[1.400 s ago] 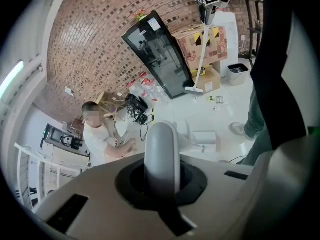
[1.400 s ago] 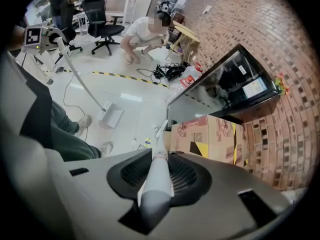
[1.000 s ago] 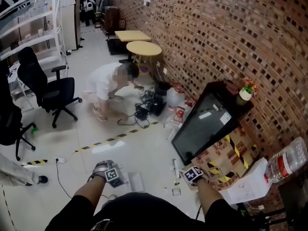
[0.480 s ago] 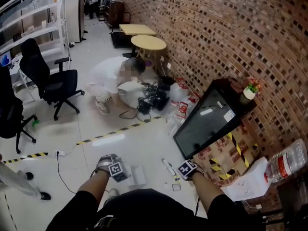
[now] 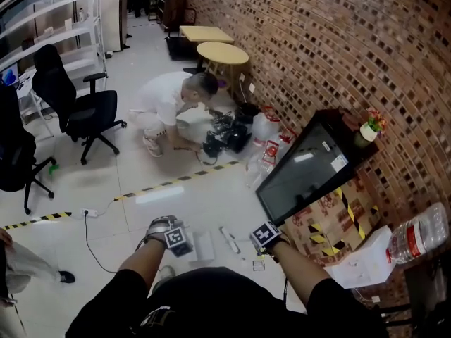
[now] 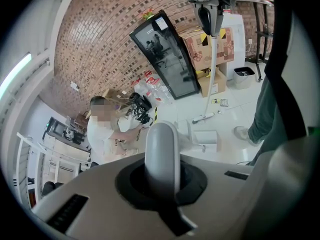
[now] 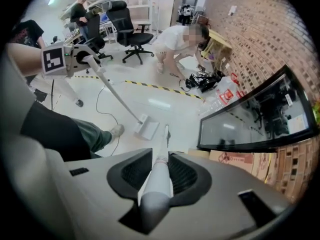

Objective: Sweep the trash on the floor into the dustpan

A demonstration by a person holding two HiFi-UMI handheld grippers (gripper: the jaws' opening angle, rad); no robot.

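The white long-handled broom [image 5: 227, 239] clamped in the right gripper [image 7: 157, 176] is set between the small paper scraps [image 5: 258, 265] and the white dustpan [image 5: 203, 246] clamped in the left gripper [image 6: 161, 176].

Both forearms reach forward and down from black sleeves. The left gripper [image 5: 173, 236] slants downward, its jaws closed tight on the dustpan handle [image 6: 161, 154], which rises straight up between them. The right gripper [image 5: 265, 236], level with it and well apart to its right, points straight down, its jaws clamped on the broom handle [image 7: 157, 176].
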